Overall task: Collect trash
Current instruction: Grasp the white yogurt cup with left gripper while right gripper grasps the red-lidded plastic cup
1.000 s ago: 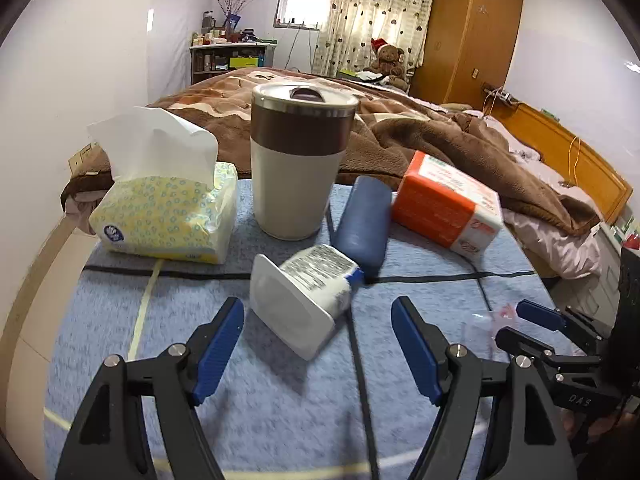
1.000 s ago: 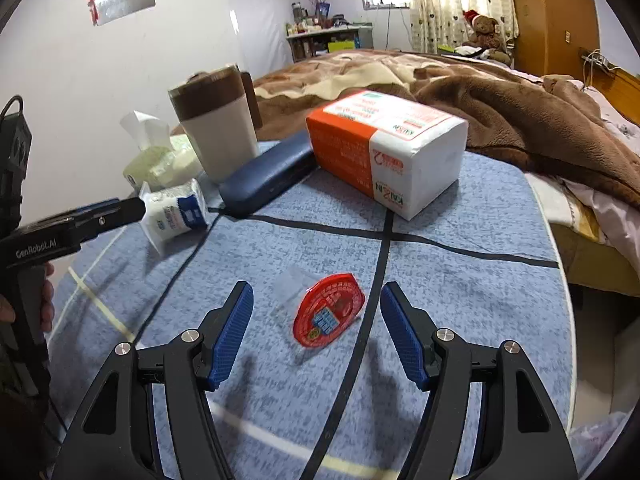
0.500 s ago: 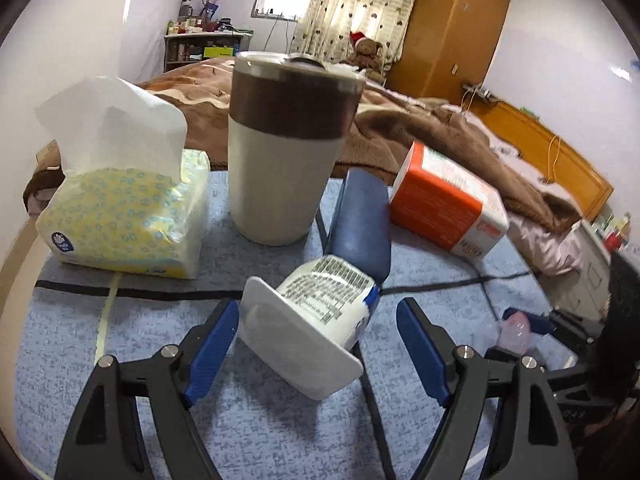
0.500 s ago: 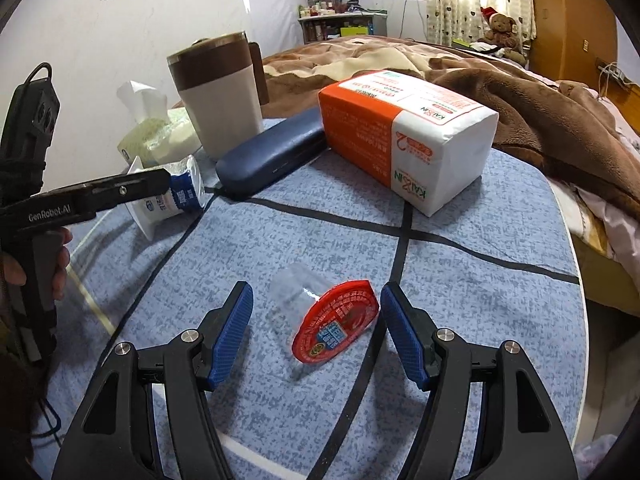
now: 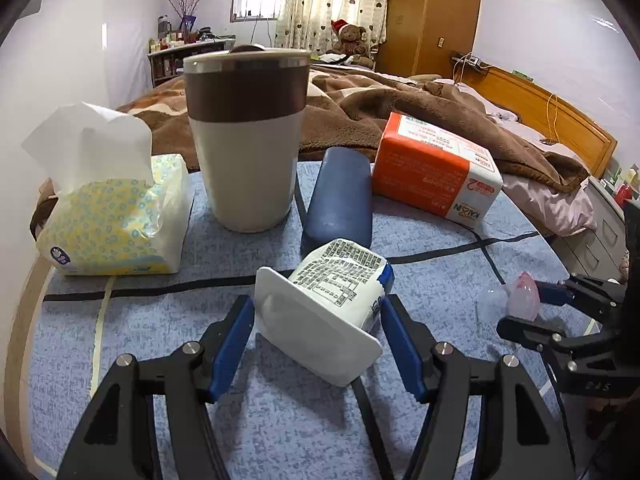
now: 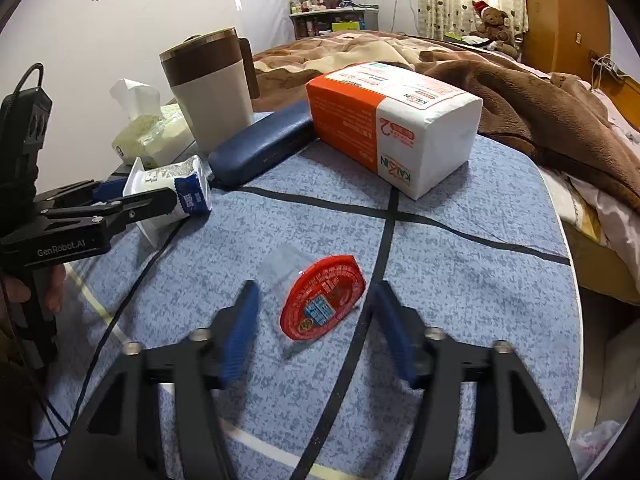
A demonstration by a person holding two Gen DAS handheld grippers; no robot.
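Your left tongs are spread open around a white yogurt cup that lies tipped on its side on the blue desk, its square foil top facing you. The blue pads sit just beside the cup on either side, and you cannot tell whether either one touches it; nothing is gripped.

Your right tongs are also open, straddling a small clear jelly cup with a red printed lid, lying on its side on the desk. Gaps show on both sides of it, so it is not held.

Behind these two pieces of trash stand things that look like keepers: a tall brown-and-cream tumbler, a yellow-patterned tissue pack, a dark blue glasses case, and an orange-and-white napkin pack.

By the look of it, the task is at an early stage: both trash items lie on the desk, lined up but not grasped. Closing, lifting and dropping them somewhere remain, and no bin is in sight
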